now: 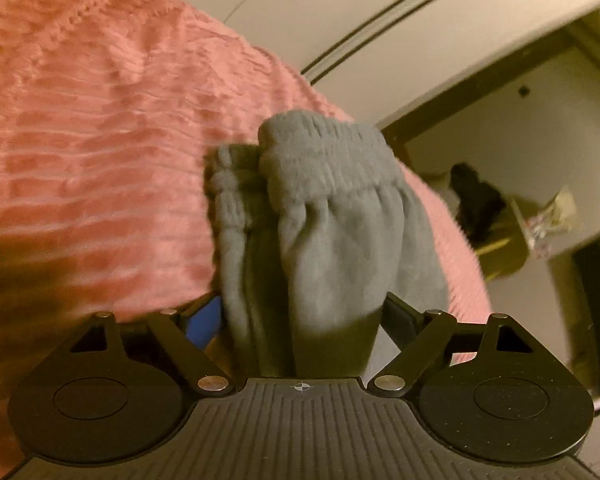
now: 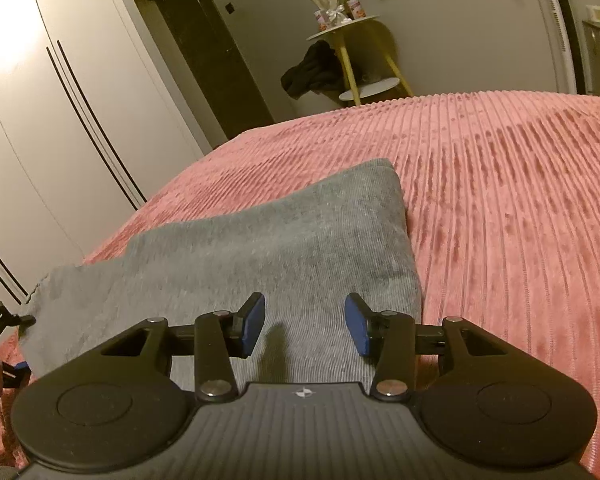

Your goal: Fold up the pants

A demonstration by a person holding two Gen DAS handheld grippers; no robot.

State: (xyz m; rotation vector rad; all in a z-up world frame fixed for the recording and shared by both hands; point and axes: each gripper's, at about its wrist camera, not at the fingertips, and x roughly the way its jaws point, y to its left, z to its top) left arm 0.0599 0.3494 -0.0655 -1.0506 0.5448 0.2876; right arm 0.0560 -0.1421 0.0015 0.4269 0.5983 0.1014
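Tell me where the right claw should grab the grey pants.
Probably the far right corner of the grey pants, coming in from the bare bedspread side: that edge lies flat and free. The right claw hangs open above; the left claw already grips the waistband.

The grey pants (image 1: 320, 216) hide the left tool's (image 1: 300, 312) fingertips; the room behind is motion-blurred.

Pants (image 2: 236, 256) on the bedspread (image 2: 500, 208) — wardrobe (image 2: 60, 100) left, side table (image 2: 352, 28) behind.

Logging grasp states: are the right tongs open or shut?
Open: the right tongs show blue pads apart above the grey pants.
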